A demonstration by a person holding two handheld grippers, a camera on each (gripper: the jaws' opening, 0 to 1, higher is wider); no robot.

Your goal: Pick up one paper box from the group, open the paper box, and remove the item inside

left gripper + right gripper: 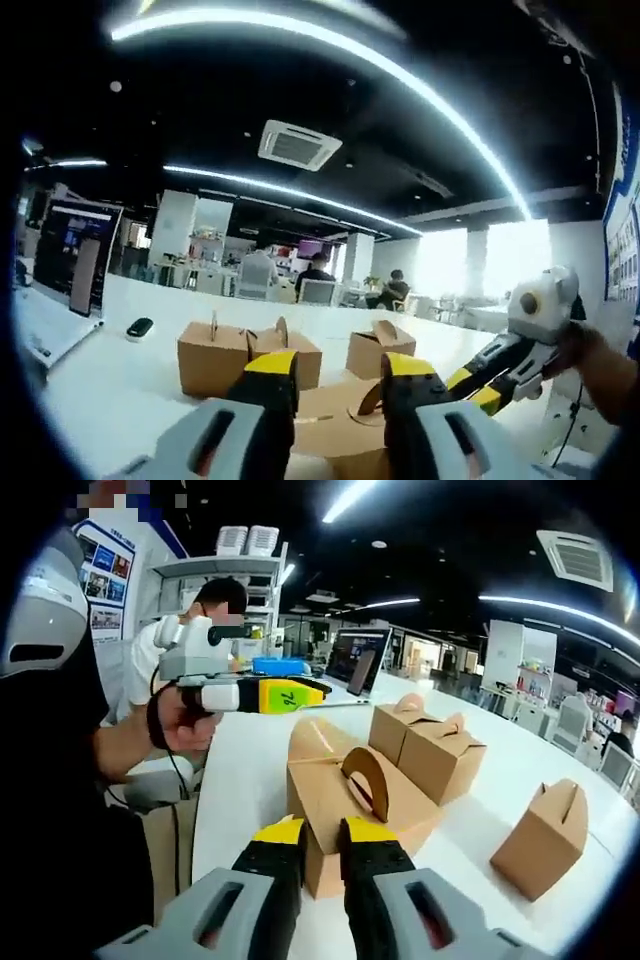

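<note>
The nearest paper box [345,800] is a kraft carton with a curved handle flap on top, and it looks light and thin-walled. It should crease or dent under a hard squeeze, and its smooth card may slide on the white table [240,770]. A sensible hold would be on the upright handle flap or across a top edge, not the flat side panels.

In the right gripper view, the right gripper [318,842] sits just in front of that box's near lower corner, the jaws standing slightly apart with a narrow gap and nothing visibly between them. Whether the tips touch the card cannot be told. Beyond it lies a second box [430,745], and a third box [545,840] sits off to the right, well apart.

In the left gripper view, the left gripper [340,385] hangs above the same box [340,420], jaws spread wide and empty, the handle flap rising in the gap between them. From the right gripper view that gripper [300,693] is held off the table, above and beyond the box's far left side.
</note>
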